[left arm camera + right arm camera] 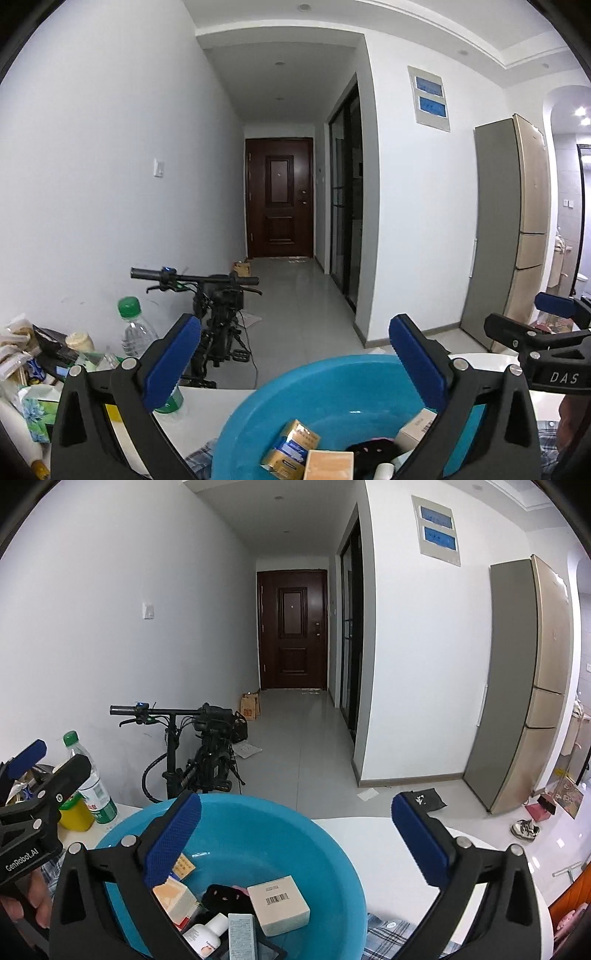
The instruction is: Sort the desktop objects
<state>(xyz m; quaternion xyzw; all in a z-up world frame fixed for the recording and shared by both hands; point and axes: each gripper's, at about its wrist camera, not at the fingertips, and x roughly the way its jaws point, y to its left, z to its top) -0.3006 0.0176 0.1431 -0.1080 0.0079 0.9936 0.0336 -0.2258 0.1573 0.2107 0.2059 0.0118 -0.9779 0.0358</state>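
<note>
A blue plastic basin (325, 384) (266, 827) sits on the white table and holds several small items: a gold-and-blue box (291, 446), a peach box (173, 897), a beige barcoded box (279, 904), a black pouch (218, 897) and a small white bottle (207, 934). My left gripper (295, 363) is open and empty above the basin's near side. My right gripper (295, 843) is open and empty above the basin too. Each gripper shows at the edge of the other's view, the right one (546, 332) and the left one (40, 771).
A green-capped water bottle (138, 332) (90, 775), a yellow cup (75, 814), a tissue pack (37, 410) and snack clutter (22, 350) stand at the table's left. A checked cloth (388, 938) lies under the basin. A scooter (199, 753) and fridge (532, 686) stand beyond.
</note>
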